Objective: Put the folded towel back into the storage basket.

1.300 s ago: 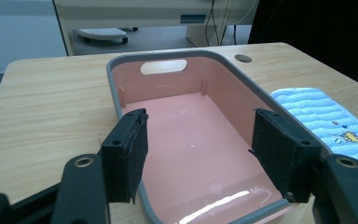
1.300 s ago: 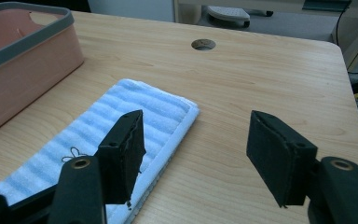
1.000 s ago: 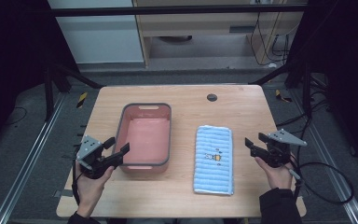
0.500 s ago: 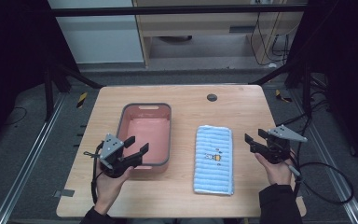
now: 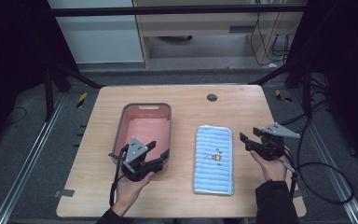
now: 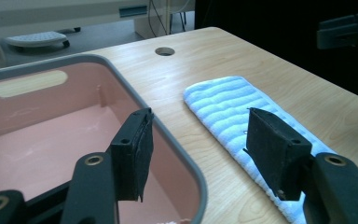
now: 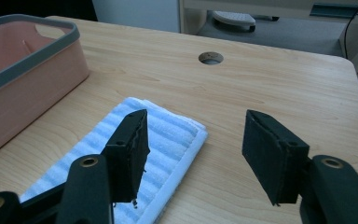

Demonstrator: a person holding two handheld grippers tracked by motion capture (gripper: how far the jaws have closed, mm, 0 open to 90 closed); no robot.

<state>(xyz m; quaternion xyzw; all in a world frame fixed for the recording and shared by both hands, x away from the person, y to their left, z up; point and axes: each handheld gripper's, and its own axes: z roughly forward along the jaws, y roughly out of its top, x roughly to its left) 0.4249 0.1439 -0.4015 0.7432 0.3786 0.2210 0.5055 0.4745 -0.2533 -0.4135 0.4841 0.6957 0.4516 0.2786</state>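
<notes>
Towel folded into a long strip, pale blue with white ribbing and a small printed motif (image 5: 213, 158), lies flat on the light wooden table (image 5: 186, 100), at about four o'clock from the table's centre in the high view, its long side running toward the person. Just beside it at nine o'clock, not touching, stands an empty pink plastic tub with a grey rim (image 5: 142, 108). The left gripper (image 5: 157, 150) hovers over the tub's near right corner, at seven o'clock from the table's centre; its jaws have just been closing a little yet stand spread, with nothing between the pads, and in the left gripper view the tub's rim passes below the left jaw while the towel (image 6: 228, 105) lies below the right one. The right gripper (image 5: 251, 136) is at three o'clock from the towel, near its edge, jaws likewise spread and empty; in the right gripper view the towel's far corner (image 7: 168, 135) lies under the left jaw.
</notes>
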